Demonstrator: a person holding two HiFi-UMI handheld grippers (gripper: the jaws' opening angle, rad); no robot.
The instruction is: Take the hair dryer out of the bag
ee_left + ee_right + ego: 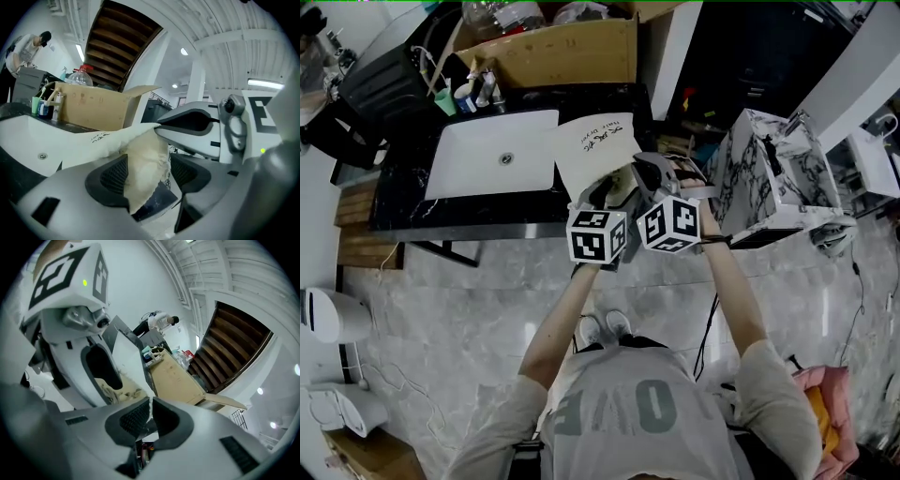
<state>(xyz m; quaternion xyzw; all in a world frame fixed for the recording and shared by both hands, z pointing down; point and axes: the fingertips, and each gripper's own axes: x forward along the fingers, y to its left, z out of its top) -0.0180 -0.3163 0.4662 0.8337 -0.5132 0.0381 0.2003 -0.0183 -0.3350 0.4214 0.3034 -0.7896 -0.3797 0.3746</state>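
Note:
A cream cloth bag [598,145] with dark print lies on the black counter, right of the sink. My right gripper [151,416] is shut on a thin edge of the bag [126,357], and it holds that edge up. My left gripper [149,173] stands open just left of it, at the bag's mouth. Loose bag cloth [145,159] hangs between its pads without being pinched. In the head view both grippers sit side by side at the bag's near end, left [614,195] and right [645,173]. The hair dryer is not visible.
A white sink [492,155] is set in the black counter [394,211]. Behind it stand bottles and cups [473,94] and an open cardboard box [553,52]. A marbled white box [769,169] stands close on the right. A person [23,47] works far off.

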